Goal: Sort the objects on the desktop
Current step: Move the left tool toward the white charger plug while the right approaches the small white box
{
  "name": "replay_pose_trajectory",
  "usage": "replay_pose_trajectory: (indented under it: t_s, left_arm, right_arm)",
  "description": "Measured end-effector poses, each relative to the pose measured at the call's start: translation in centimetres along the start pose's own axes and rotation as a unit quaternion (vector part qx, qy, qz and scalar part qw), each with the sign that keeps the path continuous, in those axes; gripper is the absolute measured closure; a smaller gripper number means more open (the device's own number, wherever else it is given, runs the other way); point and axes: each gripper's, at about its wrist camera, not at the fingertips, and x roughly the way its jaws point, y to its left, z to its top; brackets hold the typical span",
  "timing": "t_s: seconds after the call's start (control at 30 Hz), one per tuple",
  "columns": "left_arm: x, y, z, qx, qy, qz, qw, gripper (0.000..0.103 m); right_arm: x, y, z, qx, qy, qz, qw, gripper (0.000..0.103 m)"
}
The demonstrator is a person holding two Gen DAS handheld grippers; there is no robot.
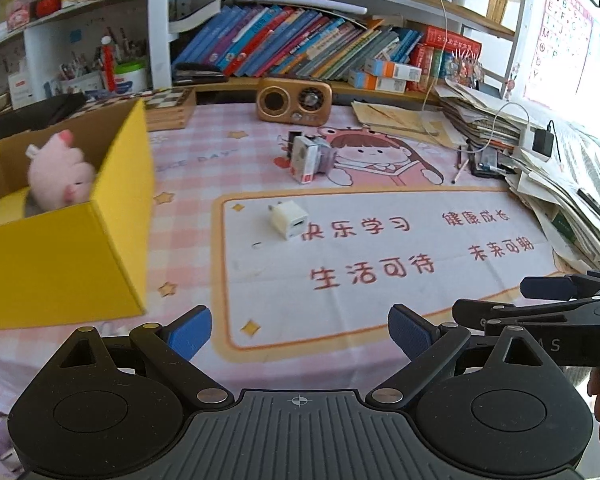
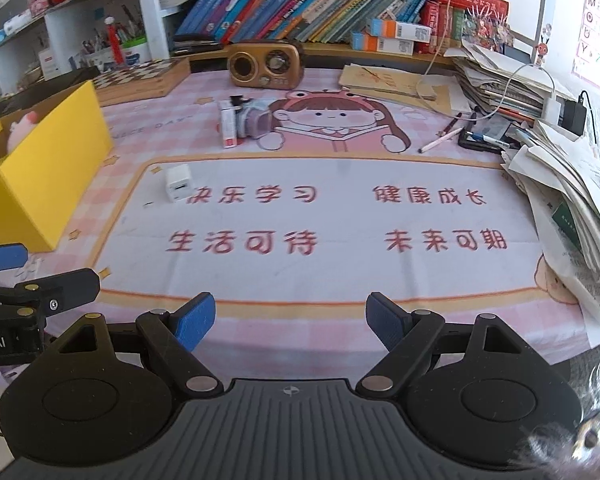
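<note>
A yellow cardboard box (image 1: 80, 240) (image 2: 40, 168) stands at the left of the desk with a pink plush toy (image 1: 60, 172) (image 2: 20, 128) inside it. A white charger cube (image 1: 287, 220) (image 2: 178, 183) lies on the printed mat. Farther back sit a small white-and-red carton (image 1: 303, 160) (image 2: 229, 126) and a grey object (image 1: 324, 156) (image 2: 256, 122) side by side. My left gripper (image 1: 300, 336) hovers open near the mat's front edge, nothing between its blue pads. My right gripper (image 2: 292, 322) is open too, empty, just to its right.
A brown retro radio (image 1: 294, 100) (image 2: 266, 65) and a wooden chessboard (image 2: 140, 76) sit at the back under shelves of books. Piles of paper (image 2: 572, 208) crowd the right side, with pens (image 2: 440, 138) and a black pencil case (image 2: 484, 136) beside them.
</note>
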Motion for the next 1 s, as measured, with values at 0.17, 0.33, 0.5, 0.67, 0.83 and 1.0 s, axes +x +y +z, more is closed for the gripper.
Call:
replay_pose_trajectory:
  t_s: [0.17, 0.33, 0.5, 0.67, 0.83, 1.0]
  left_arm:
    - [1.3, -1.2, 1.2, 0.001, 0.001, 0.009, 1.0, 0.006]
    - [2.5, -1.3, 2.2, -0.009, -0.001, 0.027, 0.9996, 0.006]
    - [3.7, -1.4, 3.4, -0.016, -0.009, 0.042, 0.999, 0.007]
    - [5.3, -1.8, 4.5, -0.022, -0.014, 0.053, 0.9983, 0.008]
    - [6.6, -2.1, 5.3, -0.027, -0.021, 0.068, 0.9971, 0.008]
    - [8.0, -2.1, 6.1, -0.037, -0.026, 0.087, 0.9952, 0.012]
  right_arm:
    - [1.2, -1.9, 1.2, 0.007, -0.003, 0.007, 1.0, 0.022]
    - [2.5, -3.2, 2.4, 0.011, -0.011, 0.016, 1.0, 0.023]
    - [3.4, -4.1, 3.9, 0.007, -0.023, 0.021, 0.999, 0.024]
    - [4.5, -5.0, 5.5, 0.008, -0.035, 0.025, 0.999, 0.024]
    - [5.4, -5.5, 7.1, 0.007, -0.046, 0.031, 0.998, 0.024]
    - [6.5, -5.7, 8.4, 0.001, -0.049, 0.042, 0.998, 0.024]
